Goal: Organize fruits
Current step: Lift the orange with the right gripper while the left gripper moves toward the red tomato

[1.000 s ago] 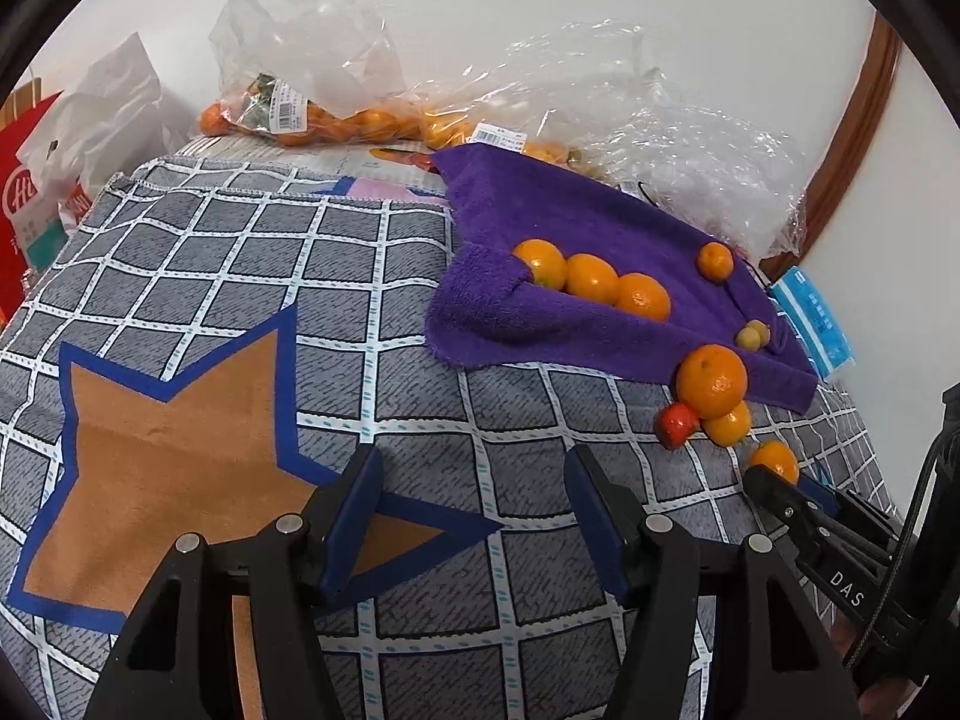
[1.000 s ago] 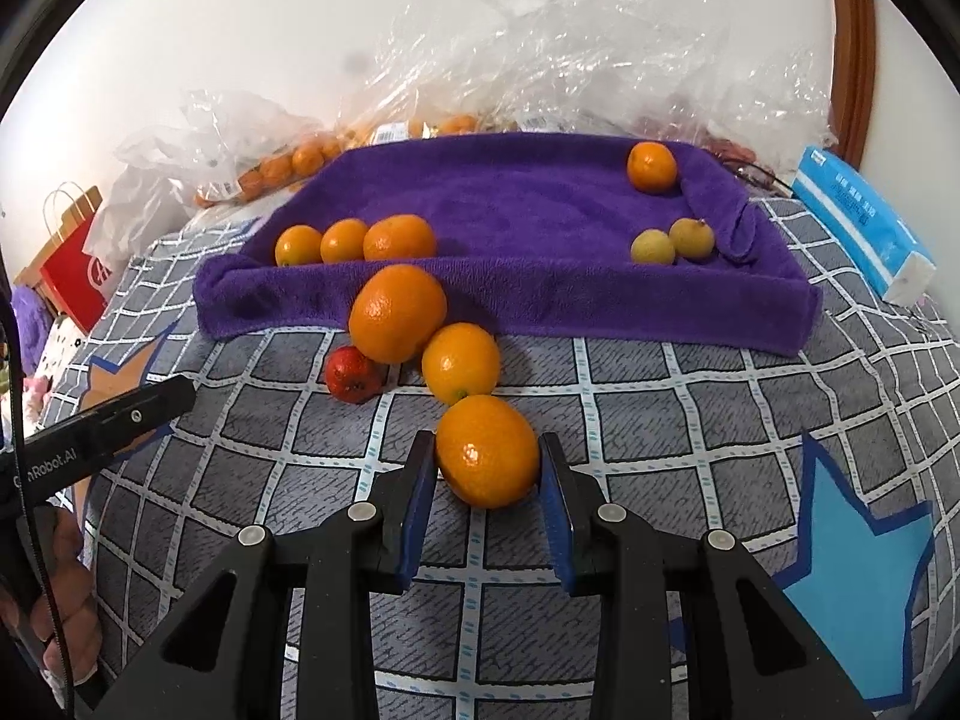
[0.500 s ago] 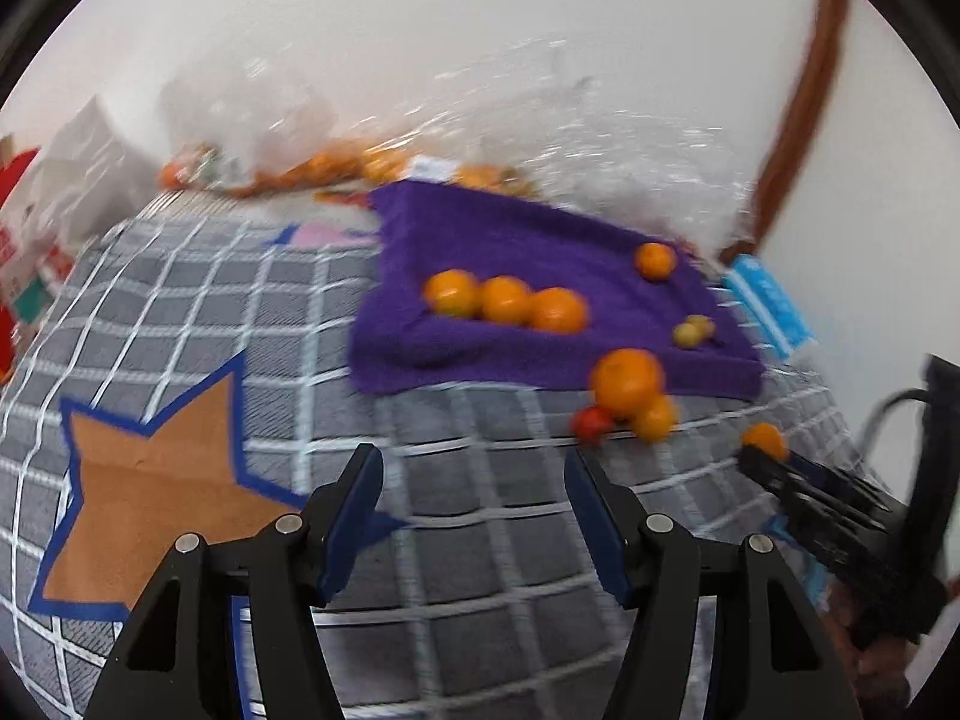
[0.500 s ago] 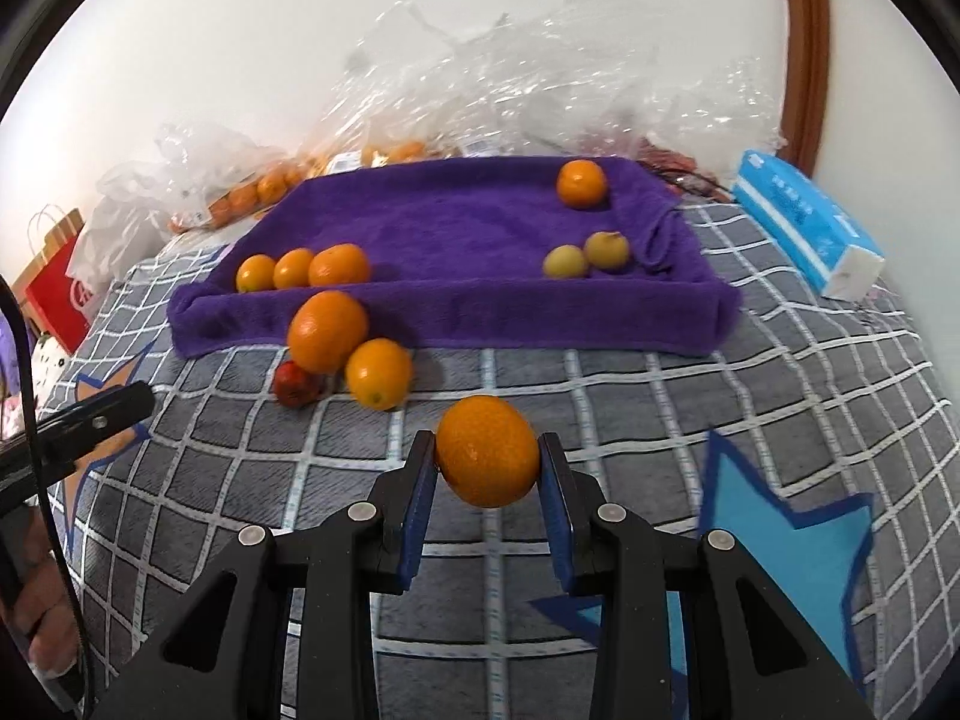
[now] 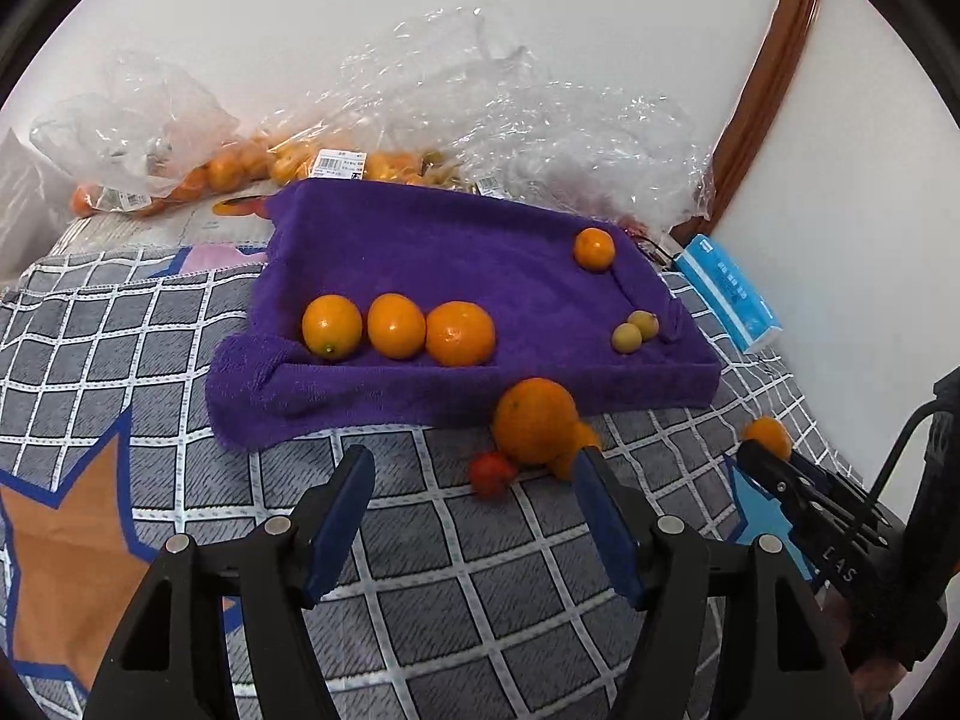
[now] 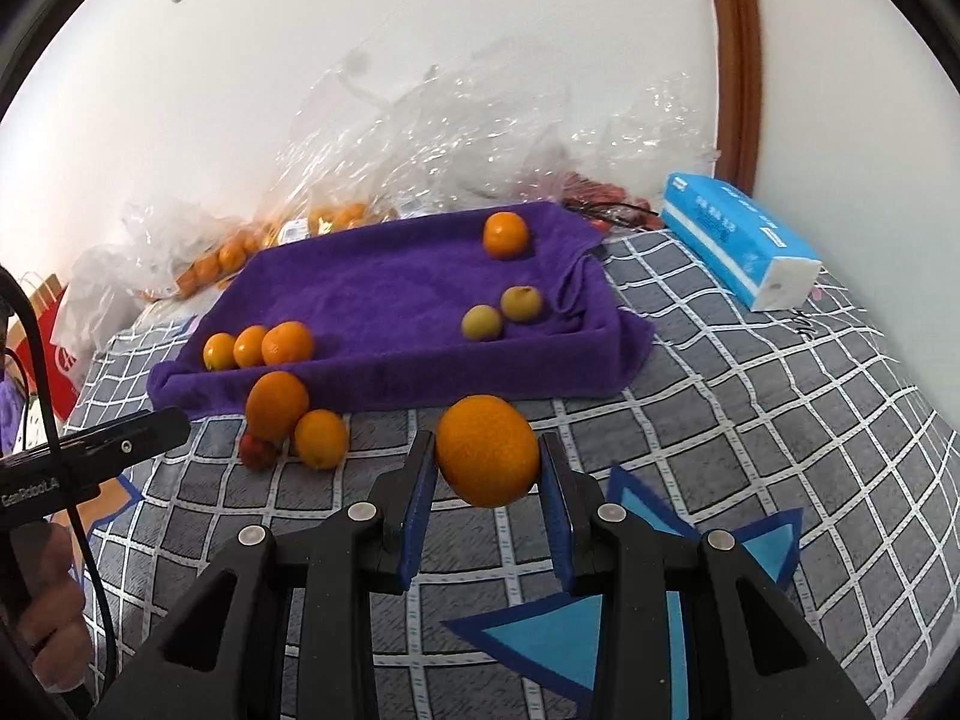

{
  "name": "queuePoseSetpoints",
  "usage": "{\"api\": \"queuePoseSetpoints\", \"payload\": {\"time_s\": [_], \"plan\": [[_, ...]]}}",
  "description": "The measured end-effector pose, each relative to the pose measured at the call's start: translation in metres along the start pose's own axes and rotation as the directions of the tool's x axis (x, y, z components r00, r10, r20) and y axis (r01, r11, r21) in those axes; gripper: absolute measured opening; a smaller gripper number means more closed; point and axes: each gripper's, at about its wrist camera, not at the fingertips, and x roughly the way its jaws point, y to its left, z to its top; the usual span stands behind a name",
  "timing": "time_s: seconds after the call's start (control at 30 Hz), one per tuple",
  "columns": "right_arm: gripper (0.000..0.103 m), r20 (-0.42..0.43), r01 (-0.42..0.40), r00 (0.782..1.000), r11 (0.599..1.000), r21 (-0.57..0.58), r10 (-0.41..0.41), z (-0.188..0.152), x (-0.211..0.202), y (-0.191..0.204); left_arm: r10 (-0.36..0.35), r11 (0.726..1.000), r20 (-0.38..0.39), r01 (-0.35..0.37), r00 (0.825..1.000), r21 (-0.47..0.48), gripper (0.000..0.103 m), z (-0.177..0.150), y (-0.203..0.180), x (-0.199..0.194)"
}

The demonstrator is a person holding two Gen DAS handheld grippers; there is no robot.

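Right tongs (image 6: pixel 487 461) clamp round orange fruit (image 6: pixel 487 450) | left tongs (image 5: pixel 474 483) spread, empty | risk: smooth rind slips before purple towel tray (image 6: pixel 384 294).

Both the left gripper (image 5: pixel 474 516) and the right gripper (image 6: pixel 487 501) are matte black plastic, with blue pads lining the inner faces of the jaws and round silver screws behind them. Seen from the side, the right one bears white "DAS" lettering, the left "GenRobot.AI" and a black cable, gripped by a bare hand (image 6: pixel 51 612).
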Motion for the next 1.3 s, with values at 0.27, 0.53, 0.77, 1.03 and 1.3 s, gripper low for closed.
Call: {"api": "queuePoseSetpoints", "payload": {"time_s": [0.27,0.53,0.77,1.03,1.3], "plan": [[0.033,-0.029,-0.020,0.999,0.999,0.033,0.021,-0.002,0.016,-0.002,-0.030,0.999,-0.008,0.029,1.000,-0.033,0.067,-0.004,0.011,0.009],[0.033,-0.036,-0.035,0.999,0.999,0.037,0.036,0.000,0.029,0.002,-0.033,0.998,-0.021,0.032,0.999,-0.056,0.067,-0.005,0.015,0.014],[0.034,-0.033,-0.030,0.999,0.999,0.029,0.031,-0.003,0.035,0.001,-0.002,0.999,-0.018,0.001,1.000,-0.046,0.067,-0.006,0.015,0.018],[0.033,-0.033,-0.037,0.999,0.999,0.034,0.038,-0.005,0.039,-0.001,0.021,1.000,-0.043,-0.021,0.999,-0.015,0.067,-0.009,0.010,0.026],[0.034,-0.033,-0.046,0.998,0.999,0.024,0.046,-0.005,0.040,0.001,0.000,0.999,-0.044,-0.002,0.999,-0.033,0.065,-0.009,0.012,0.027]]}}
